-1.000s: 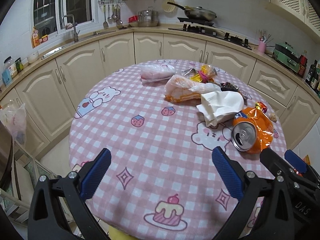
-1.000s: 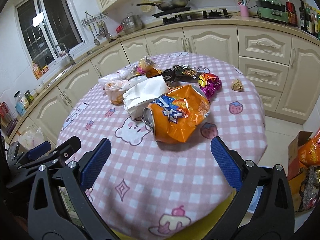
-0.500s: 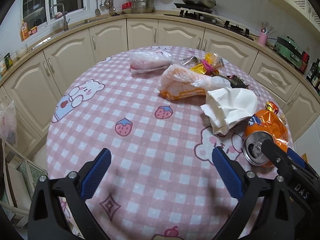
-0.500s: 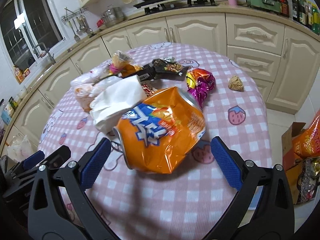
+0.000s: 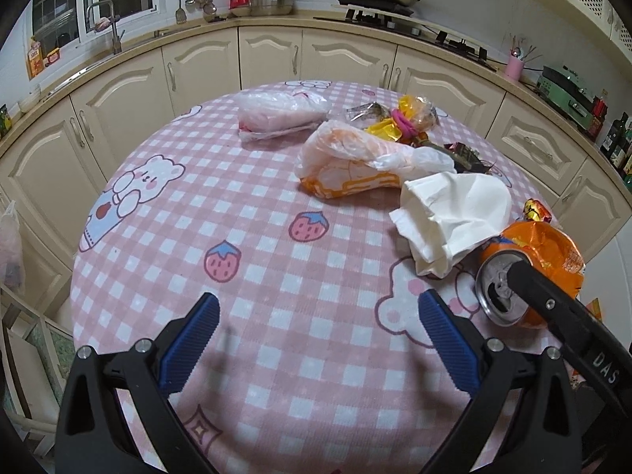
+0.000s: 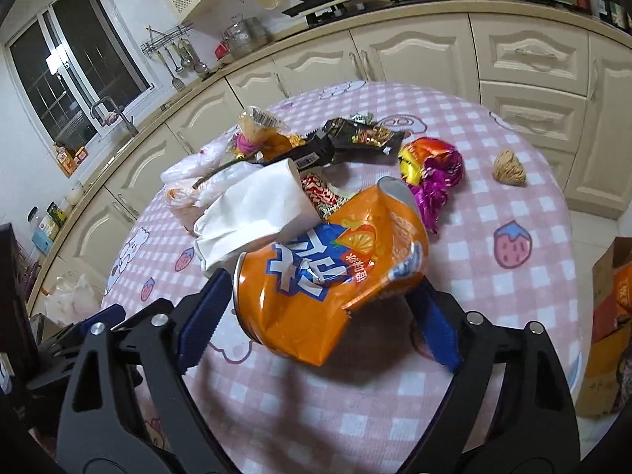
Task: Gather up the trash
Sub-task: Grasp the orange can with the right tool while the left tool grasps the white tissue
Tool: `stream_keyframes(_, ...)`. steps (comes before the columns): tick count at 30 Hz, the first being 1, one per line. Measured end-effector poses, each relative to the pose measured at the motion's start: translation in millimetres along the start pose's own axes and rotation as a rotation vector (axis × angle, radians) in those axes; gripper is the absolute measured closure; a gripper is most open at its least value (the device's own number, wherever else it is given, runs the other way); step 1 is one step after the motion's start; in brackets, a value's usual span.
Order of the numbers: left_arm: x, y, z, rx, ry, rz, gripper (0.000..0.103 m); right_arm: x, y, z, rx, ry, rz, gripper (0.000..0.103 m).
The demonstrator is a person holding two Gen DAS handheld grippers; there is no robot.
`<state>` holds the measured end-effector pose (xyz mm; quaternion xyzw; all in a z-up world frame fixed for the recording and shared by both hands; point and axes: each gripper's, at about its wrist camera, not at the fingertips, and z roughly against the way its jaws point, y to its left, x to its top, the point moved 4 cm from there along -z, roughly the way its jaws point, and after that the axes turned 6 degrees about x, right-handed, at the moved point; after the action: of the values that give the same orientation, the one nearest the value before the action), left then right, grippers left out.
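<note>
A crushed orange soda can [image 6: 335, 276] lies on its side on the round pink checked table [image 6: 513, 213]. My right gripper [image 6: 320, 308] is open with its blue fingers on either side of the can, close to it. The can also shows in the left wrist view [image 5: 529, 272], with a right finger across its mouth. My left gripper [image 5: 316, 339] is open and empty over bare cloth. A white crumpled tissue [image 5: 450, 217], an orange-white plastic bag [image 5: 355, 162], a clear bag [image 5: 280, 116] and foil wrappers [image 6: 430, 170] lie beyond.
Cream kitchen cabinets [image 5: 268, 59] curve around the table, with a sink [image 5: 106, 27] and a stove [image 5: 379, 8]. A black snack wrapper [image 6: 355, 138] and a brown lump [image 6: 508, 173] lie on the far side. A cardboard box [image 6: 608, 316] stands on the floor at right.
My right gripper has moved forward until the can lies between its fingers, and the fingers have narrowed toward it. My left gripper has moved forward over the table, still open.
</note>
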<state>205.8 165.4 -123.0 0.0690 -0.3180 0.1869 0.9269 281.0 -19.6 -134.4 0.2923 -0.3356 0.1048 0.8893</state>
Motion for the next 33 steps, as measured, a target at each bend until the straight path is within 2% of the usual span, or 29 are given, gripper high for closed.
stream_keyframes(3,4,-2,2,-0.011,-0.007,0.001,0.004,0,-1,8,0.031,-0.015,-0.009,0.022)
stream_keyframes(10,20,-22,3,-0.07,-0.014,-0.012,0.004,2,-12,34,0.043,-0.049,-0.026,0.022)
stream_keyframes(17,32,-50,-16,-0.092,0.02,-0.036,0.004,10,-39,69,-0.028,-0.132,-0.066,0.022)
stream_keyframes(22,41,-61,-35,-0.165,0.068,-0.02,0.005,9,-60,73,-0.062,-0.137,-0.106,0.022)
stream_keyframes(23,42,-63,-38,-0.179,0.074,-0.018,0.008,9,-65,73,-0.066,-0.137,-0.117,0.022)
stream_keyframes(24,42,-65,-41,-0.194,0.082,-0.014,0.021,9,-68,73,-0.068,-0.138,-0.126,0.022)
stream_keyframes(25,43,-68,-44,-0.252,0.096,0.0,0.034,8,-70,74,-0.068,-0.139,-0.13,0.022)
stream_keyframes(26,44,-69,-43,-0.299,0.105,0.01,0.042,9,-72,74,-0.068,-0.139,-0.136,0.022)
stream_keyframes(27,45,-70,-41,-0.334,0.103,0.012,0.059,9,-74,75,-0.07,-0.14,-0.139,0.022)
stream_keyframes(28,45,-71,-37,-0.357,0.092,0.006,0.063,8,-75,75,-0.071,-0.14,-0.141,0.022)
stream_keyframes(30,44,-71,-33,-0.343,0.074,0.005,0.067,7,-75,77,-0.073,-0.141,-0.14,0.022)
stream_keyframes(33,40,-72,-22,-0.367,0.049,0.0,0.082,6,-74,79,-0.071,-0.146,-0.139,0.022)
